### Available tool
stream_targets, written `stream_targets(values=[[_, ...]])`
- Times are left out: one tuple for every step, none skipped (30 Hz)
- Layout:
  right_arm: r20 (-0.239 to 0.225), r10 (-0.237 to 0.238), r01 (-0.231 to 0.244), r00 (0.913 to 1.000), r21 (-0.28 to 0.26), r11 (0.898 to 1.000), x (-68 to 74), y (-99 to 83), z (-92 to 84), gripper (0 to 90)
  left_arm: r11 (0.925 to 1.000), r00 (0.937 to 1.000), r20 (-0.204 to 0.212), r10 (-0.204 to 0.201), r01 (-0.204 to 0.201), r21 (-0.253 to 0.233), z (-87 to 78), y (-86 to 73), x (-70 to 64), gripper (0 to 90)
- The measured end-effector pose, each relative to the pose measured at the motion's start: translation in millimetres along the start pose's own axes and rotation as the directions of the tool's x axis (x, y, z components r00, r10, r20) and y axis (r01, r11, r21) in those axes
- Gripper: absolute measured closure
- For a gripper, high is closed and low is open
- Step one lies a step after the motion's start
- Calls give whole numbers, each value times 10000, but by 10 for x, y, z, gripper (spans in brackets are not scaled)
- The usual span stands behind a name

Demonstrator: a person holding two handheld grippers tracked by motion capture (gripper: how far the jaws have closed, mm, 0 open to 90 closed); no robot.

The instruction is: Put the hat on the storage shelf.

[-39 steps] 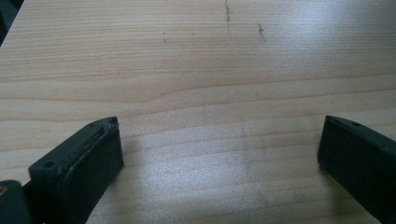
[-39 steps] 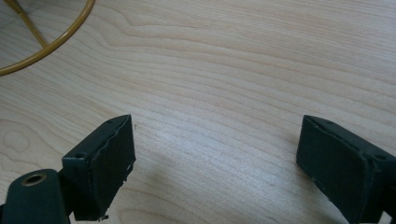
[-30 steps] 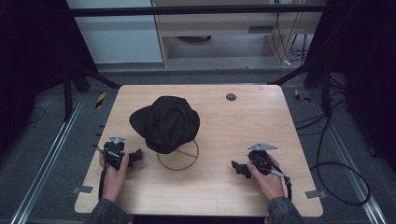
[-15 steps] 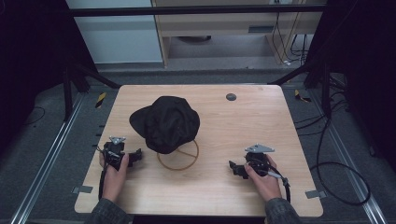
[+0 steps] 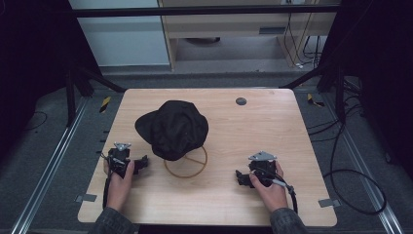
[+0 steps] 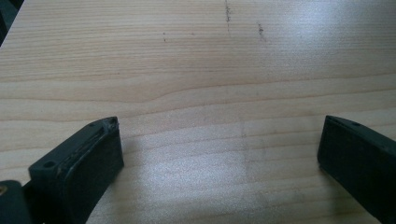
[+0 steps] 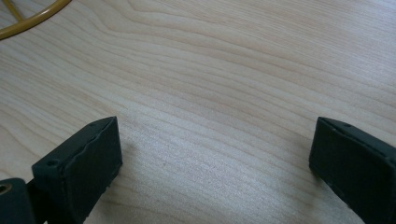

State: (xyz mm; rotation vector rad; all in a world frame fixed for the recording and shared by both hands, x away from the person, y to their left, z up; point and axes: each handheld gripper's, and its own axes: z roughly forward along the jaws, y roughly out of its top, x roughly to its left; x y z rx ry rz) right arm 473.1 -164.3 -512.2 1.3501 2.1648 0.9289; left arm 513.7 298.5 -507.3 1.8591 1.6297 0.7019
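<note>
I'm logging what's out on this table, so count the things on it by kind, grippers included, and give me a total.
Black hat: 1
Yellow ring-shaped stand with spokes, partly under the hat: 1
Small dark round disc near the table's far edge: 1
Hand-held grippers, left gripper and right gripper, both open with nothing between the jaws: 2
Total: 5

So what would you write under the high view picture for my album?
Black hat on a gold ring stand, open grippers resting either side.
</note>
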Motion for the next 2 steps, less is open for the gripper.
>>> stream_targets(values=[[-20,-12,12,10000,8,10000,0,-3,-3,27,10000,10000,0,0,0,0,0,0,0,0],[-27,-22,22,10000,8,10000,0,-4,-4,27,10000,10000,1,-3,3,0,0,0,0,0]])
